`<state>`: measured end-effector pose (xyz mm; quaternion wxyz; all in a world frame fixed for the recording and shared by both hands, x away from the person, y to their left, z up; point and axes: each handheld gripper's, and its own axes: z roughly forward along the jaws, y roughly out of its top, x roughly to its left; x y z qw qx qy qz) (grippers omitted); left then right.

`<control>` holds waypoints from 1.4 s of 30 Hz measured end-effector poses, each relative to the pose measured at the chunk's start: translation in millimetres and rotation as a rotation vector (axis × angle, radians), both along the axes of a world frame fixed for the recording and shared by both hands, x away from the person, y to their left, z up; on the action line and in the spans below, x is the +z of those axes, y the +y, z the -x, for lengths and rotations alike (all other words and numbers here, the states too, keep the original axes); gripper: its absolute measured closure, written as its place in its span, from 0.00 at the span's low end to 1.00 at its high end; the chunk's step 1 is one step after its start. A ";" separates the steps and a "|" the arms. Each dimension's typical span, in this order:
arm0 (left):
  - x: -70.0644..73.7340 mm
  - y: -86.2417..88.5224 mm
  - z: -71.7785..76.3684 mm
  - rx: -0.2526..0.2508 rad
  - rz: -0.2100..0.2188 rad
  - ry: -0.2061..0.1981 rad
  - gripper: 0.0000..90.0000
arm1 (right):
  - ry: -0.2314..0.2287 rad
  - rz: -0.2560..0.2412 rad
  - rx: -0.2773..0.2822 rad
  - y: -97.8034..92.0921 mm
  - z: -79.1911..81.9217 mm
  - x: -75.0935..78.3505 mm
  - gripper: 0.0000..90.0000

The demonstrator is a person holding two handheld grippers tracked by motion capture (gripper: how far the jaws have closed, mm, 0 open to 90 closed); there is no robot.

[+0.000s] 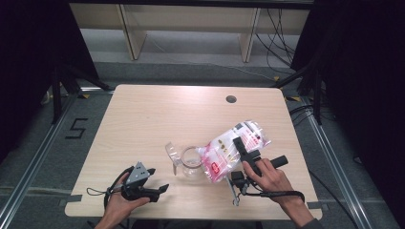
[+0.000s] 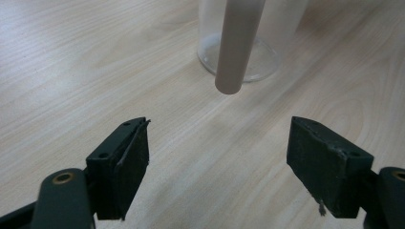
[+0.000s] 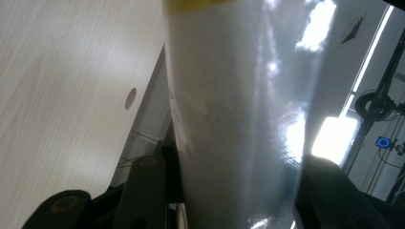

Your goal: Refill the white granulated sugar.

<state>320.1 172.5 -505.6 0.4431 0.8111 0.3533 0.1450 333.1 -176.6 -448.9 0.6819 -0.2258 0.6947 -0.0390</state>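
The right claw (image 1: 241, 151) is clamped on the bag (image 1: 232, 149), which tilts down toward the jar (image 1: 191, 163) on the counter (image 1: 157, 114) (its low end is just over the jar's mouth). The left claw (image 1: 157, 180) is open, beside the jar.

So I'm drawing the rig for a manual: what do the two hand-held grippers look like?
Both are black. The left gripper carries a grey three-cornered plate on top and trails a thin black looped cable. Its fingers are blocky black pads on arms with brass-coloured pivot pins. The right gripper has a black handle, a silvery metal part below it and a black cable. A dark sleeve edge shows at the right wrist.
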 end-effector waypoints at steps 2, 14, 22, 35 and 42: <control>0.1 -0.1 0.0 -0.002 0.000 -0.001 0.25 | -0.001 0.015 0.006 1.5 0.5 1.4 0.68; -0.2 -0.2 -0.2 -0.005 -0.001 0.002 0.25 | -0.002 0.027 0.013 4.6 0.3 2.6 0.69; -0.1 -0.1 -0.1 -0.003 0.003 -0.001 0.25 | -0.001 0.047 0.024 7.3 0.6 1.8 0.70; 1.2 1.9 -0.8 -0.009 -0.025 -0.010 0.25 | 0.022 -0.010 0.008 6.3 2.0 -4.2 0.71; 0.6 0.4 -0.2 -0.004 0.000 -0.008 0.25 | 0.016 0.015 0.026 8.6 3.0 -2.5 0.71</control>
